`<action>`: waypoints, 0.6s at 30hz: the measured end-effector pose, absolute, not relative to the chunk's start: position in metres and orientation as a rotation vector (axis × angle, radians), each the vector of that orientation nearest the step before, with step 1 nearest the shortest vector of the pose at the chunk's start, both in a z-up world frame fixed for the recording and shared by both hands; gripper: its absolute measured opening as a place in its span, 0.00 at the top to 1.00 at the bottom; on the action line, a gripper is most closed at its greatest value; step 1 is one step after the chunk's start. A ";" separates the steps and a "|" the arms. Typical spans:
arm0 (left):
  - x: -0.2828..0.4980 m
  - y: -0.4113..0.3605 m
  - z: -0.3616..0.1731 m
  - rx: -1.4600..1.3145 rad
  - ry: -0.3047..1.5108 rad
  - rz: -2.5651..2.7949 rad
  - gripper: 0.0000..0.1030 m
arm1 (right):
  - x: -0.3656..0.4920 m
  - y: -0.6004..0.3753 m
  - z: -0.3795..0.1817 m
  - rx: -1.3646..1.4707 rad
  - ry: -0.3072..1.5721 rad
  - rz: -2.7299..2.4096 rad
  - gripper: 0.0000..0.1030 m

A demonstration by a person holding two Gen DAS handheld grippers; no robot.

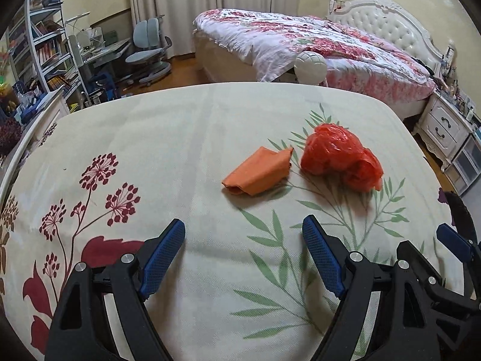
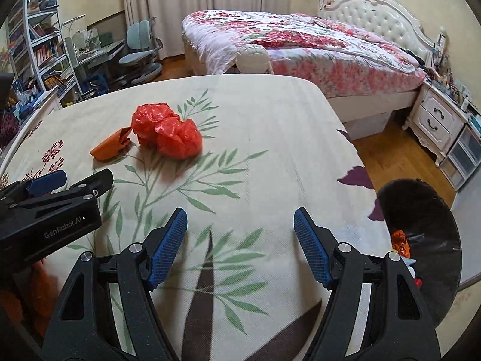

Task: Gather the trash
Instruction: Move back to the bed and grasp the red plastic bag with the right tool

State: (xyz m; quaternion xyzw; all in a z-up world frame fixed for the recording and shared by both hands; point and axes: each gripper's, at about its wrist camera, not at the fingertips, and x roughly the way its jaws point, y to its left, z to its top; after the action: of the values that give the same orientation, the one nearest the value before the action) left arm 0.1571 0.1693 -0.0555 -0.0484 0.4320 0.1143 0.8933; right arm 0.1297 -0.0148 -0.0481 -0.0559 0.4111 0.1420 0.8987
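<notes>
A crumpled red plastic bag [image 1: 339,158] [image 2: 166,134] lies on the flowered cream bedspread [image 1: 180,138] [image 2: 270,126]. Beside it, touching or nearly so, lies a folded orange wrapper [image 1: 258,171] [image 2: 111,146]. My left gripper [image 1: 243,231] hovers open over the spread, short of both pieces, nothing between its blue pads. My right gripper [image 2: 240,219] is open too, with the bag ahead and to its left. The left gripper's body [image 2: 54,204] shows at the left edge of the right wrist view. A black bin [image 2: 427,240] stands at the bed's right side with coloured scraps inside.
Beyond this bed stands a second bed [image 1: 315,42] with a pink floral quilt and a white tufted headboard [image 1: 390,21]. A white ball [image 1: 309,67] sits between the beds. A white nightstand [image 2: 436,120], a desk with a grey chair [image 1: 150,51] and bookshelves [image 1: 45,45] line the room.
</notes>
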 end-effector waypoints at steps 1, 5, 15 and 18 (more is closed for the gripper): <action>0.156 0.172 -0.055 -0.101 0.893 0.241 0.22 | 0.132 -0.009 -0.048 -0.121 0.854 0.301 0.30; 0.150 0.186 -0.056 -0.108 0.884 0.256 0.22 | 0.141 0.013 -0.049 -0.135 0.865 0.326 0.30; 0.142 0.220 -0.055 -0.123 0.871 0.312 0.22 | 0.171 0.057 -0.049 -0.170 0.873 0.356 0.30; 0.139 0.229 -0.054 -0.122 0.861 0.331 0.22 | 0.178 0.067 -0.049 -0.186 0.868 0.364 0.30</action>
State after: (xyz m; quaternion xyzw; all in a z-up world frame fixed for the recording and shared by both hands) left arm 0.1387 0.2291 -0.0542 -0.0589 0.4152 0.1597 0.8936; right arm 0.1782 0.0671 -0.0492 -0.0896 0.4176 0.1749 0.8871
